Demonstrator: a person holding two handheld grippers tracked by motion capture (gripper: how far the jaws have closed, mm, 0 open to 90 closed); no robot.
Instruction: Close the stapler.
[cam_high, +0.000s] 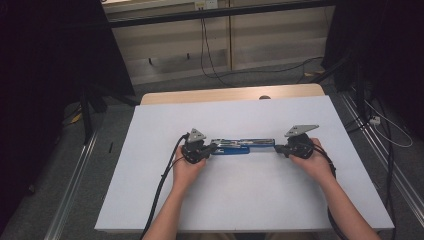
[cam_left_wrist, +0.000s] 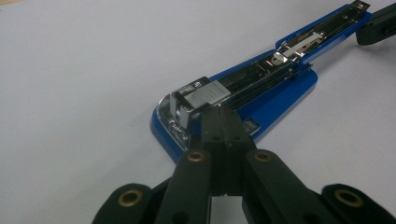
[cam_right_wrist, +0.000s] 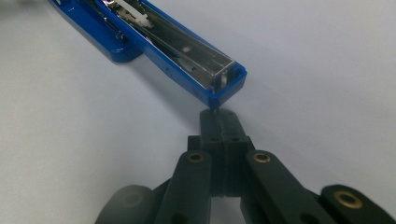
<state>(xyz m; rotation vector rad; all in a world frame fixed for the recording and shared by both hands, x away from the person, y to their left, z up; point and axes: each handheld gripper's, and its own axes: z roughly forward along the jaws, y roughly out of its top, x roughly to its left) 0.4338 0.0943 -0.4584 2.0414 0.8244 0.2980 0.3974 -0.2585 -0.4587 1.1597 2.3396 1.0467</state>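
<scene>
Blue stapler (cam_high: 240, 145), opened flat on white table (cam_high: 150, 190), far end cut off; left hand-held gripper (cam_left_wrist: 223, 122) and right hand-held gripper (cam_right_wrist: 219, 122) closed empty at its ends, contact unclear.

A: stapler (cam_left_wrist: 261, 88) far end cut by the top edge in the left gripper view; another black gripper (cam_left_wrist: 378, 25) clipped at that corner too.

B: same in the right gripper view; stapler (cam_right_wrist: 154, 42) runs off the top left; near rivets blurred.

A: high view: forearms cut at the bottom edge; left gripper (cam_high: 212, 148) tips against the stapler (cam_high: 242, 145), contact too small to tell; dark sides unreadable.
</scene>
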